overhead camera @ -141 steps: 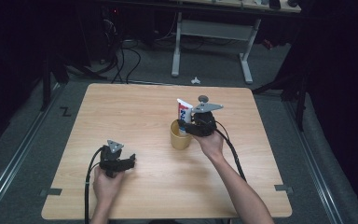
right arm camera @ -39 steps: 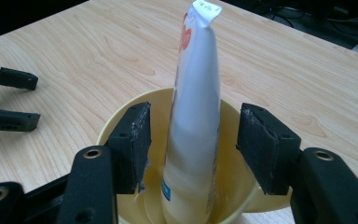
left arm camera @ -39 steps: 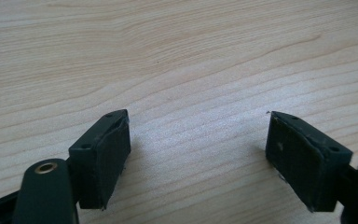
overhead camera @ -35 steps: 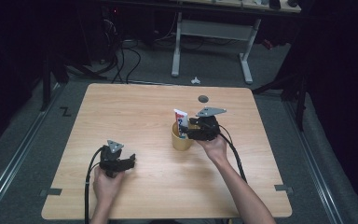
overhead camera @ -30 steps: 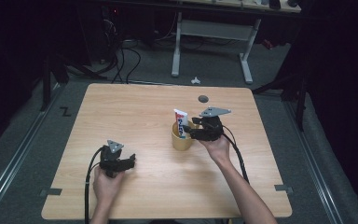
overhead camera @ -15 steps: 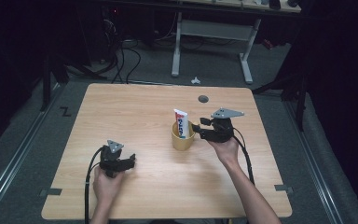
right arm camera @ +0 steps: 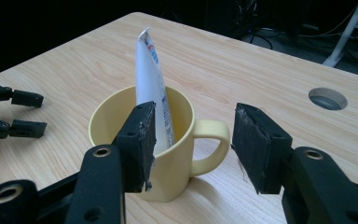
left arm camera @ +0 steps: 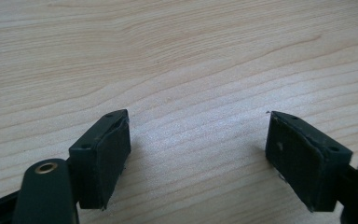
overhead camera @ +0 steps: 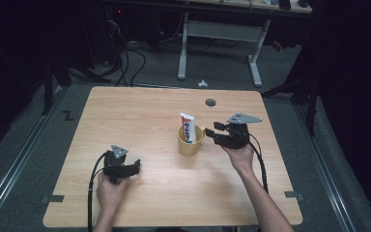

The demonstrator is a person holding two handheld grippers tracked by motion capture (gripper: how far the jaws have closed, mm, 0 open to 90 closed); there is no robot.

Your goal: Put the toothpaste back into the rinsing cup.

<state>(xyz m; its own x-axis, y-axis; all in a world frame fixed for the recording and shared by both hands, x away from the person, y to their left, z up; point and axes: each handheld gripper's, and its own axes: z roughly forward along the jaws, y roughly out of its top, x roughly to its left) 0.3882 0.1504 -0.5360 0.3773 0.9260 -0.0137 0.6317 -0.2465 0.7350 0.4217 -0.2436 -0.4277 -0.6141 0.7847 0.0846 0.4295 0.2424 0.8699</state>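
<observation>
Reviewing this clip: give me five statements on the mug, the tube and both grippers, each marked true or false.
1. The toothpaste tube stands inside the yellow mug. True.
2. The right gripper is shut on the tube. False: it is open, holding nothing.
3. The left gripper is open over bare table. True.
4. The mug lies on its side. False: it stands upright.
5. The mug's handle faces the right gripper. True.
</observation>
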